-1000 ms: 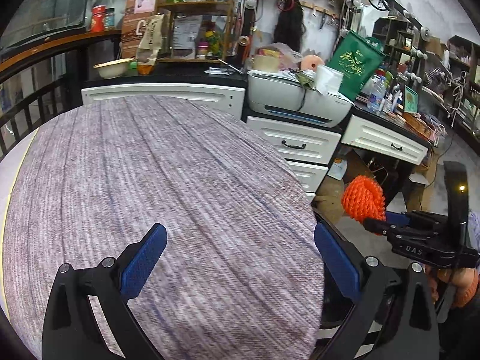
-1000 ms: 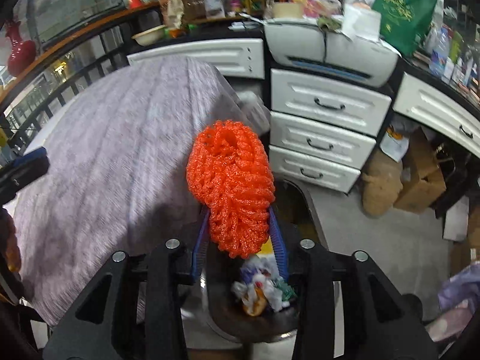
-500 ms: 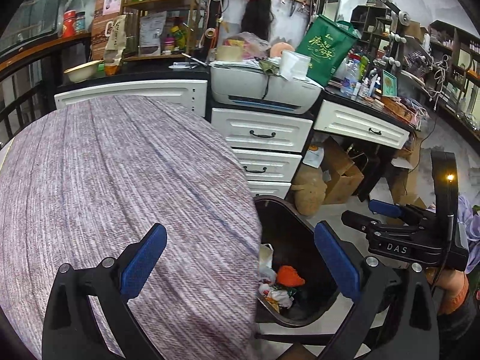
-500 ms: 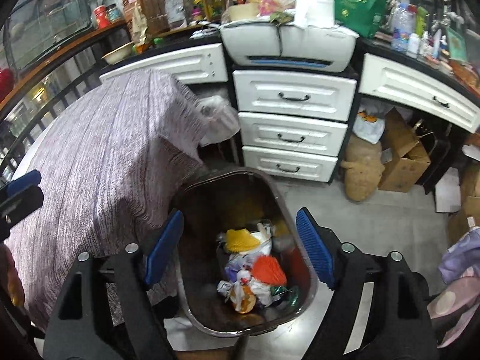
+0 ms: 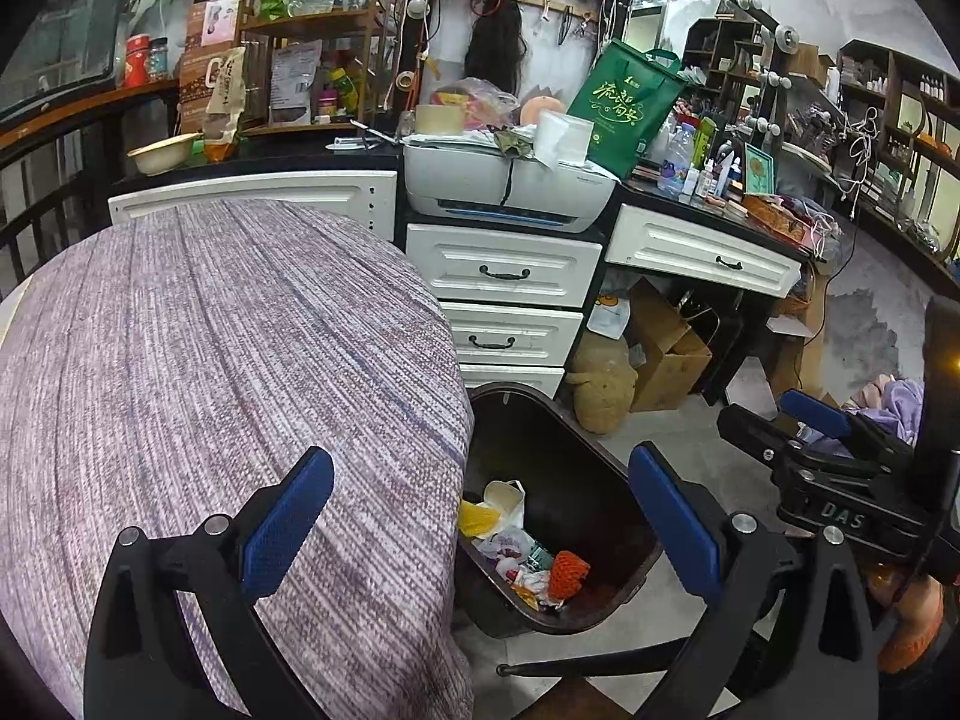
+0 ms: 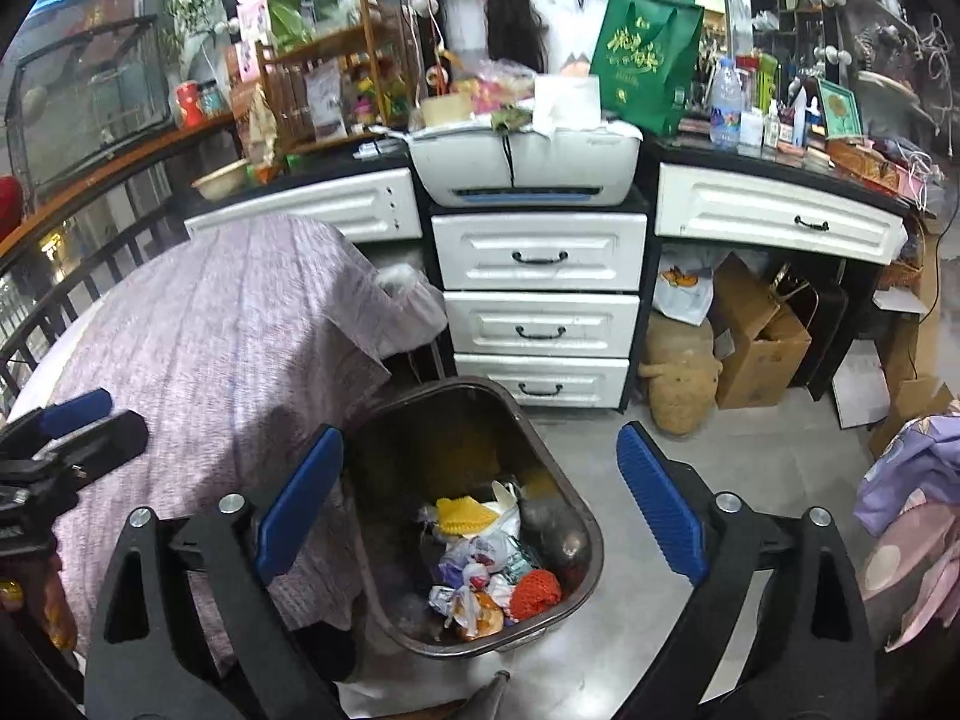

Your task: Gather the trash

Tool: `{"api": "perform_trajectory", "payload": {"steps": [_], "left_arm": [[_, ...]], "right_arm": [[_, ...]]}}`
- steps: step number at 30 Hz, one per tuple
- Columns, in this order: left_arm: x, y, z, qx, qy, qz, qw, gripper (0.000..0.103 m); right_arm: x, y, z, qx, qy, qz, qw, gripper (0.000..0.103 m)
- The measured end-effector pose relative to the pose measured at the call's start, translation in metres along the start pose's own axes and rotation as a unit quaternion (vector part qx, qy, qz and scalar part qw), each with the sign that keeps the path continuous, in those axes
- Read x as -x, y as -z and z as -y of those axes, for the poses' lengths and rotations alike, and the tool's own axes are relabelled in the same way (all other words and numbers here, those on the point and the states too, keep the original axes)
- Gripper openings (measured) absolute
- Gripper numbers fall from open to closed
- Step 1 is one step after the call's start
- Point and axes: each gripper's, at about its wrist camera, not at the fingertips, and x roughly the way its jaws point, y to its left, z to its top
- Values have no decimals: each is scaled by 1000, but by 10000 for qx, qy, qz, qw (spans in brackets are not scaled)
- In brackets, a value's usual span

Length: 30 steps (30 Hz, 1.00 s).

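Both tongs spread, empty | orange net in bin, below right tongs | left tongs beside

This looks like a crowded room in a home, used for work and storage together. A white desk with black-handled drawers runs along the wall, and a white printer stands on it next to a green fabric shopping bag. A wooden shelf with packets and jars stands at the left. Brown cardboard boxes lie under the desk. A table with a purple woven cloth stands beside a dark oval waste bin full of wrappers. Bottles and small frames cover the black desk top
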Motion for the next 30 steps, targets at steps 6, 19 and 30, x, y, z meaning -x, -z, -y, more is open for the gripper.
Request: {"api": "perform_trajectory", "payload": {"steps": [6,19,30], "left_arm": [[21,12,-3,89,-128,164,9997,97],[68,34,-18,578,-410,710,9950,97],[94,54,0,12,-1005,964,9903,98]], "right_arm": [[24,8,-17,103,6,293,9995,96],[67,31,-32,108,63,742,9972,97],[96,48,-38,310,41,1017,9943,97]]}}
